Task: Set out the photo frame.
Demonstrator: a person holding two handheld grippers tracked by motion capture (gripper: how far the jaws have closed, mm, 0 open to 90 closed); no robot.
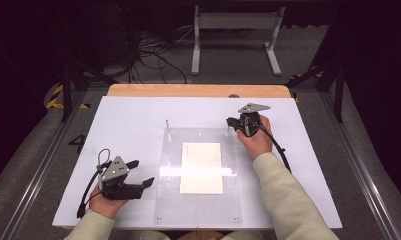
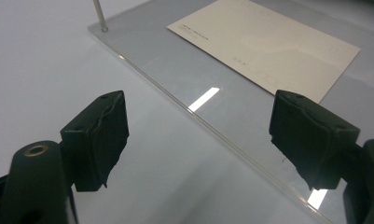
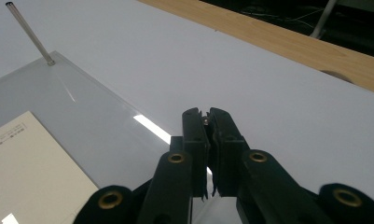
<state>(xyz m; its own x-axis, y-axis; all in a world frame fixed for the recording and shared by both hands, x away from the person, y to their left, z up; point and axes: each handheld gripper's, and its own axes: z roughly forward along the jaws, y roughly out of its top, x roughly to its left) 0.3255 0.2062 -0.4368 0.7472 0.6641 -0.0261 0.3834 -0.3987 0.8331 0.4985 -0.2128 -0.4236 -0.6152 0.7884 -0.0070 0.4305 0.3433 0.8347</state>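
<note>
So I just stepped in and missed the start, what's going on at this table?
A person works two handheld grippers over a clear plate with a cream card on it. The right gripper is shut on a thin metal pin at the plate's far right corner; another pin stands at the far left corner. The left gripper is open beside the plate, holding nothing.

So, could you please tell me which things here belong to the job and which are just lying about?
Likely the job: clear plate, cream card, right pin clamped in the shut right hand-held gripper, left pin, open left hand-held gripper.
Just about: floor cables, white stand, wooden table edge.
</note>
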